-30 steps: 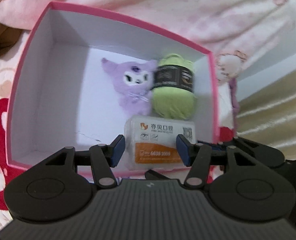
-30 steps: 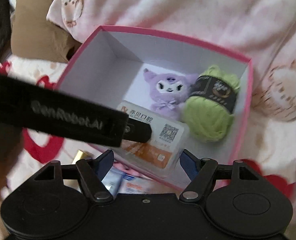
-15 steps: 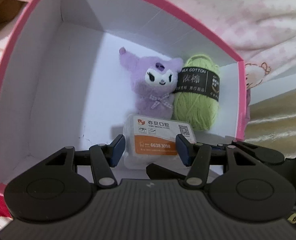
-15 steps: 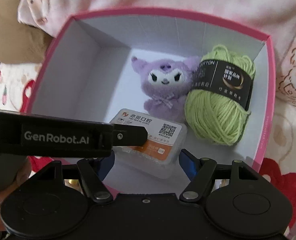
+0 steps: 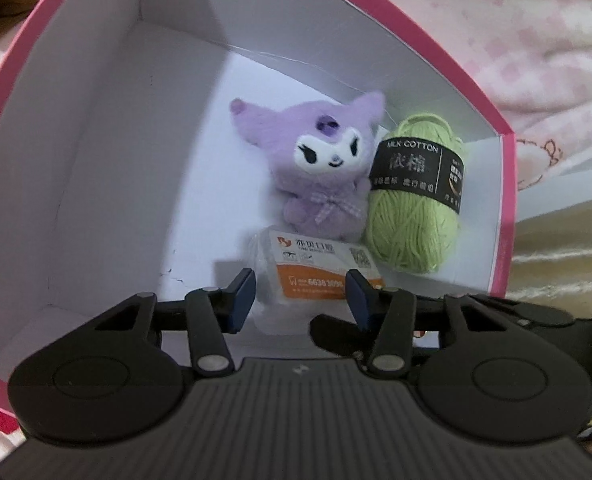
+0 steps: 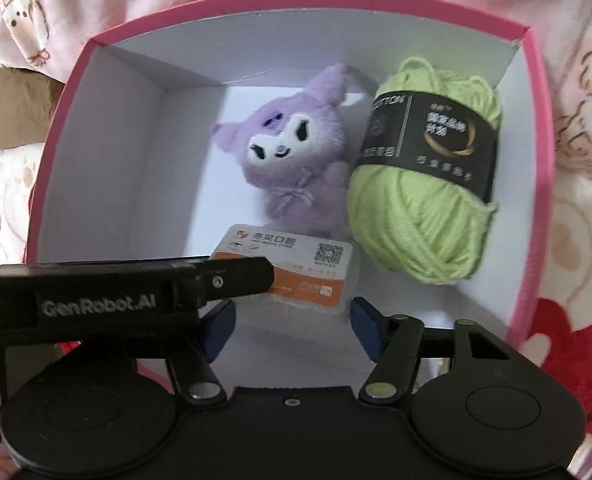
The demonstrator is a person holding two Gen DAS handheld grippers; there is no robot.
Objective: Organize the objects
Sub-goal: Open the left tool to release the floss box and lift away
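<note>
Left wrist camera: my left gripper [image 5: 300,294] is closing around the small plastic case [image 5: 316,276], inside the pink box [image 5: 506,208]. My right gripper [image 6: 291,326] closes too, nothing between its jaws yet.

Both fisheye views sit just behind their own black two-finger grippers and look steeply down into the same pink-rimmed white cardboard box [image 5: 506,208] – from close above its near edge; the left wrist view faces its far right corner, the right wrist view sees more squarely across it; both share the purple plush toy [image 5: 320,172], the green ball of yarn [image 6: 424,196] and the orange-and-white plastic case [image 5: 320,276]; the right view also catches the left gripper's black finger [image 6: 231,276] from the side.
</note>
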